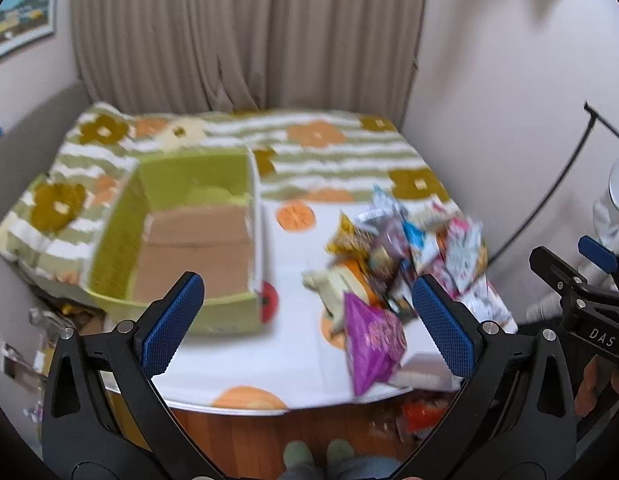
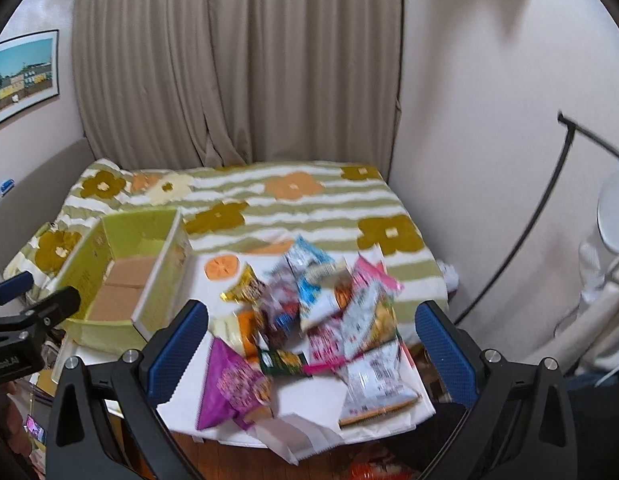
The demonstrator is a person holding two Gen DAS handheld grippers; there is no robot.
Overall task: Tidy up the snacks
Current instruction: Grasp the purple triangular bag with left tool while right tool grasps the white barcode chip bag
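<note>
A pile of snack packets (image 1: 405, 256) lies on the right side of a white table (image 1: 293, 352); a purple packet (image 1: 371, 340) lies nearest. An open green cardboard box (image 1: 189, 232) with a brown floor stands on the left and looks empty. My left gripper (image 1: 307, 320) is open and empty, above the table's near edge between box and pile. In the right wrist view the pile (image 2: 321, 312) and the purple packet (image 2: 229, 384) lie between the fingers of my right gripper (image 2: 311, 348), which is open and empty above them. The box (image 2: 125, 280) stands left.
A bed with a striped flower-pattern blanket (image 1: 329, 152) lies behind the table, and a beige curtain (image 1: 245, 36) hangs behind it. Walls close in left and right. A black curved stand (image 2: 549, 216) is at right. More packets (image 1: 421, 416) lie on the wooden floor.
</note>
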